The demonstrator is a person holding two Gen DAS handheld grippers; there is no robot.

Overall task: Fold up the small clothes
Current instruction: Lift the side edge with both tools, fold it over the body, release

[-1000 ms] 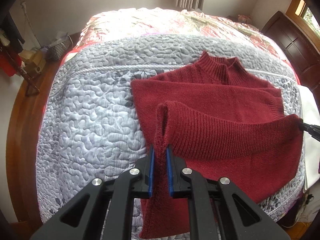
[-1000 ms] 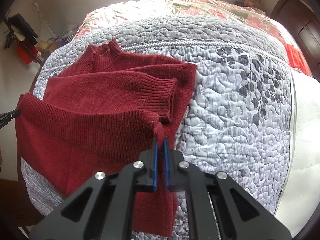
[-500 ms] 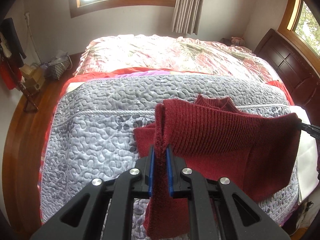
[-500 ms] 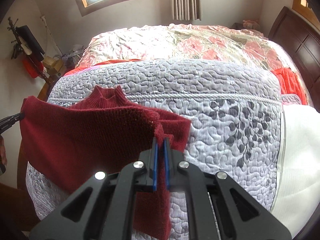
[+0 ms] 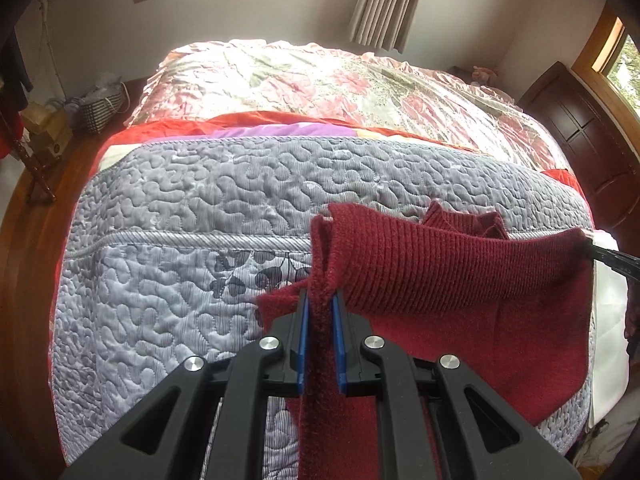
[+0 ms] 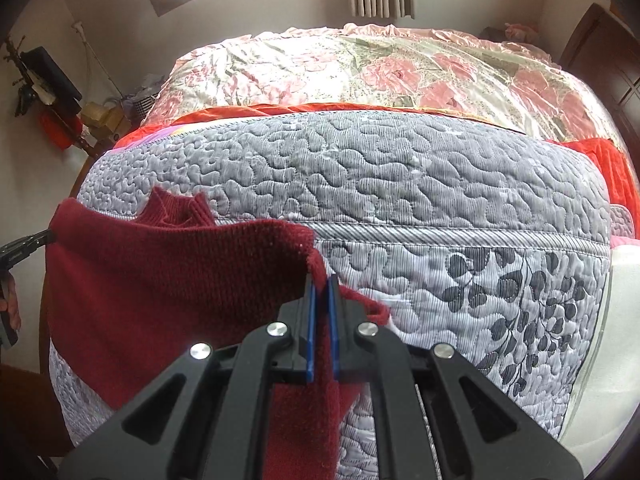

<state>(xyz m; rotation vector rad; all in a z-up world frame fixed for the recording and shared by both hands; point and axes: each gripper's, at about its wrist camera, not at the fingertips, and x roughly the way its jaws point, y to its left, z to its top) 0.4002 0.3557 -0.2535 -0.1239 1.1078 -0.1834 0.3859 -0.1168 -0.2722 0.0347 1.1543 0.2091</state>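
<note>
Above the grey quilt (image 5: 168, 248), sweater (image 5: 460, 280) hem taut between both clamped grippers.

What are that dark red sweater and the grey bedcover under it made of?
The dark red sweater looks like a soft knit, maybe wool or acrylic: ribbed rows, fuzzy surface. The grey quilted bedcover looks like stitched, padded fabric with a slight sheen, possibly polyester or cotton.

Dark red knit sweater (image 5: 460, 276), ribbed hem stretched taut and lifted, collar end lying on grey quilt (image 5: 180, 208)
</note>
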